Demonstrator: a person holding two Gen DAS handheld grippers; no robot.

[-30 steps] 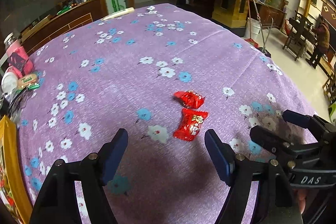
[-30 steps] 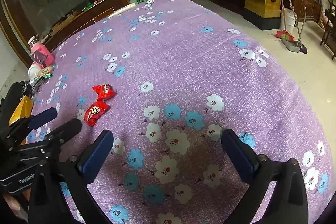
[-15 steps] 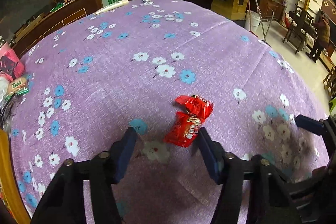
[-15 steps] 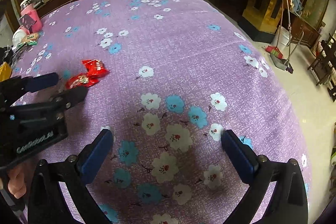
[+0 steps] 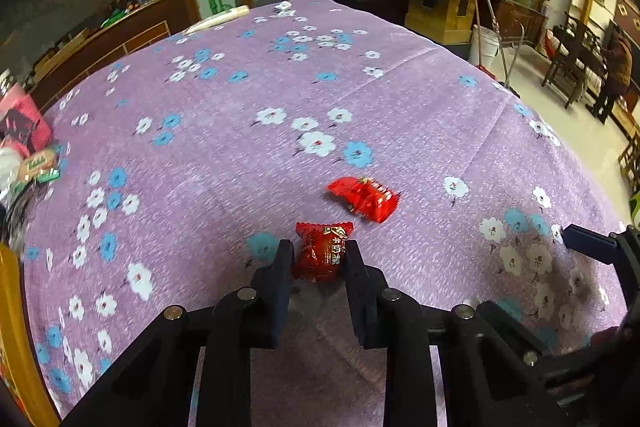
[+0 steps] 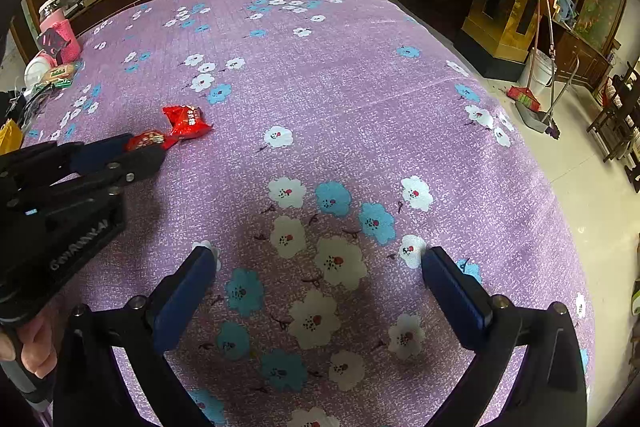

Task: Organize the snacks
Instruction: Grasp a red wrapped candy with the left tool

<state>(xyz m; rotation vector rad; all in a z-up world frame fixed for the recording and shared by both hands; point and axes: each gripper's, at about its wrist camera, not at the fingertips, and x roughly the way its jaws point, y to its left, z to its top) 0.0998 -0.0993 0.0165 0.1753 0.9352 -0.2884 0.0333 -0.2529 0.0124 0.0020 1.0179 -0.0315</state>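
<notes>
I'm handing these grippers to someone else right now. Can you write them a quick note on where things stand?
Left gripper: jaws have just closed on the nearer red foil snack packet, which is still down at the purple floral tablecloth.
Right gripper: open, empty, over bare cloth.
Second red foil snack packet lies loose just beyond the first.
Done: first packet gripped. Left: move it, then collect the second.

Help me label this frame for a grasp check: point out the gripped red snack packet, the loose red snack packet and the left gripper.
gripped red snack packet (image 5: 321,251), left wrist view, middle of the wrapper.
loose red snack packet (image 5: 366,197), left wrist view, centre of the wrapper.
left gripper (image 5: 319,259), left wrist view, midway between the fingertips.
</notes>
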